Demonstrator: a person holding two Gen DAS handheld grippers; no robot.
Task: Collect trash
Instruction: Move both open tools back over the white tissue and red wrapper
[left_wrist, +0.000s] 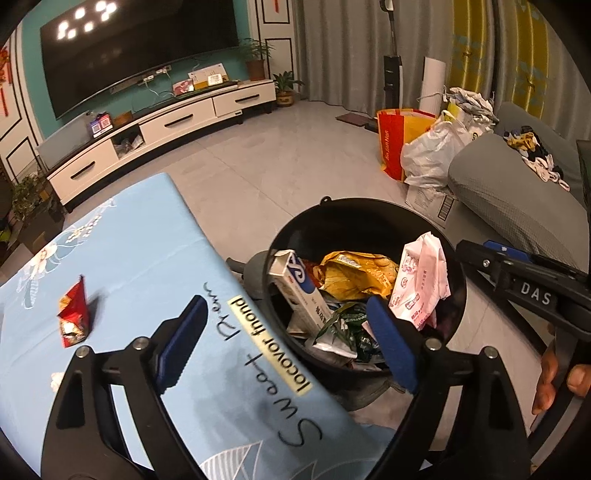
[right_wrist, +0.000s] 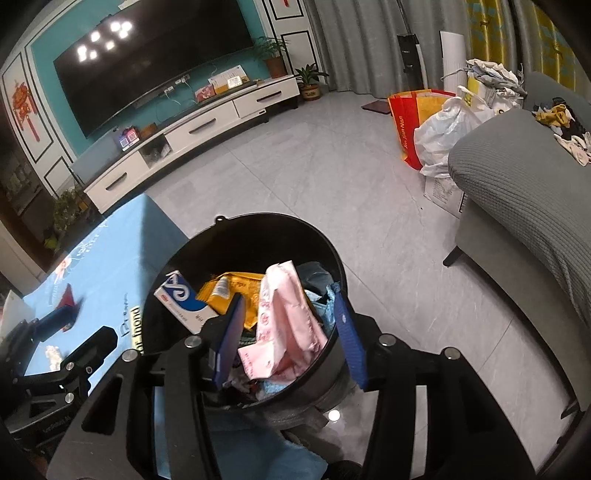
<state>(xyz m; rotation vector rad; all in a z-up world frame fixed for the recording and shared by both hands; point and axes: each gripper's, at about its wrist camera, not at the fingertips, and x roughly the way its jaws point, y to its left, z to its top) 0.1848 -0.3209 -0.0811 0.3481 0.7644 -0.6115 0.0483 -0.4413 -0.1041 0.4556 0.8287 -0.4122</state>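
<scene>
Two handheld tools hang above a round black bin (left_wrist: 452, 321) that stands on a grey tiled floor (left_wrist: 280, 155), pushed against the edge of a desk under a light blue printed cloth (left_wrist: 147, 240).

The left tool (left_wrist: 288, 343) has its blue-padded fingers spread wide with nothing between them. One finger is over the cloth and the other over the near side of the bin. Ahead of it and to its left, a crumpled red wrapper (left_wrist: 74, 317) lies alone on the cloth, well apart from the bin.

The right tool (right_wrist: 291, 336) is directly above the bin with its fingers partly apart. A pink packet (right_wrist: 284, 325) lies in the bin in the gap between them; neither pad presses on it, so it is loose. A hand (left_wrist: 557, 380) grips this tool's handle, seen at the right edge of the left view.

The bin is nearly full. Just left of the pink packet are a yellow bag (left_wrist: 354, 273) and a white and blue box (left_wrist: 299, 291) standing on end. Green and white scraps (left_wrist: 343, 325) lie below them.

Beyond both tools are a white TV cabinet (left_wrist: 166, 125) and a dark screen (left_wrist: 136, 48). To the right stand a grey sofa (right_wrist: 524, 192), a white plastic bag (right_wrist: 443, 136) and a red and yellow bag (right_wrist: 410, 122).
</scene>
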